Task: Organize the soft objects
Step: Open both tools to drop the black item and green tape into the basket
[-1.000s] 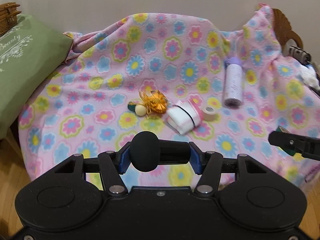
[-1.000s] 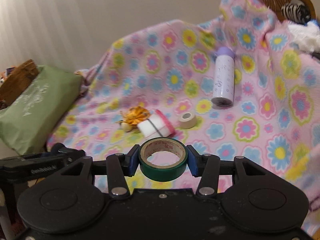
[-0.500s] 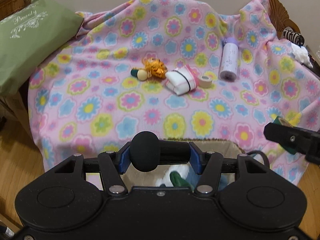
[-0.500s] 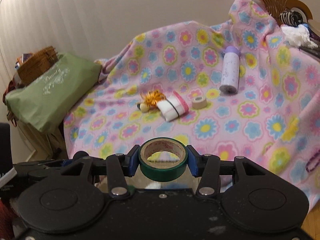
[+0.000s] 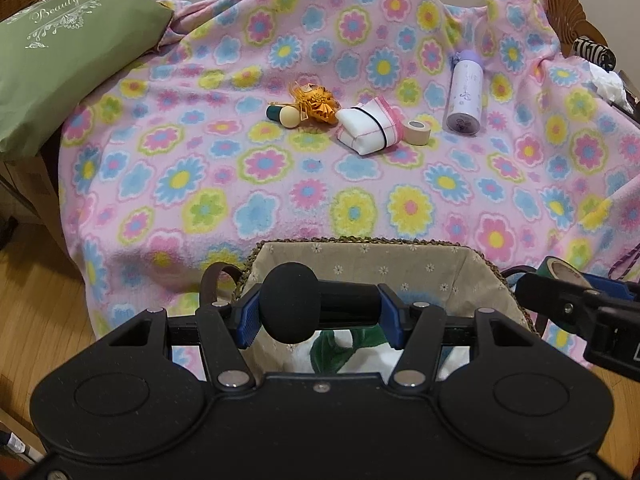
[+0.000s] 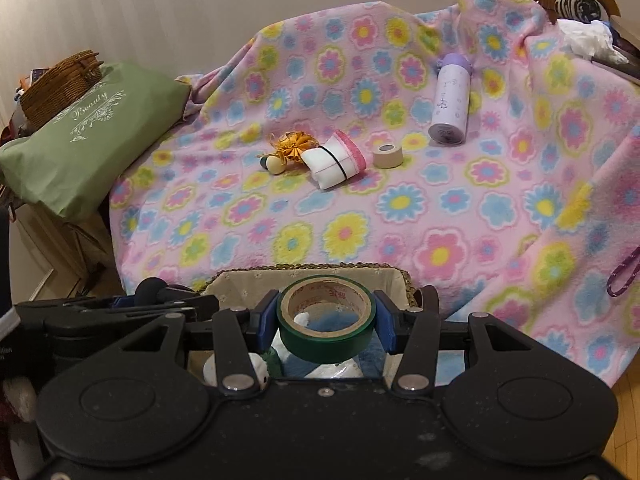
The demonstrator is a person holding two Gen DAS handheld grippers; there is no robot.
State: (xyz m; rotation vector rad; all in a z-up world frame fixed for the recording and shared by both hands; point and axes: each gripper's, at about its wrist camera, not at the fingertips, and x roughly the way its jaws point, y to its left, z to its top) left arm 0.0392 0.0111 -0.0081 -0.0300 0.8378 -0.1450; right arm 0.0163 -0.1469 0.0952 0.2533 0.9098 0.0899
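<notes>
At far left a green pillow (image 5: 60,56) leans beside a wicker hamper (image 6: 60,84), its edge against the flowered blanket (image 5: 280,168). On the blanket, in a row from left: a cream-tipped stick (image 5: 283,115), touching an orange ribbon bow (image 5: 316,103); a white pouch (image 5: 366,130) with pink trim and a black band, just beside the bow; a beige tape roll (image 5: 418,132) touching the pouch; and a lilac bottle (image 5: 464,94) lying on its side, a little apart. Below the blanket's front edge sits a lined basket (image 5: 360,264) with white, green and blue soft things inside. The left gripper (image 5: 318,306) hovers over the basket, its blue pads (image 5: 246,316) closed on a black foam-ended roller (image 5: 290,306) held crosswise. The right gripper (image 6: 326,322) hangs over the same basket, just right of the left one, its fingers clamped on a green tape (image 6: 326,320) roll with its hole facing up.
</notes>
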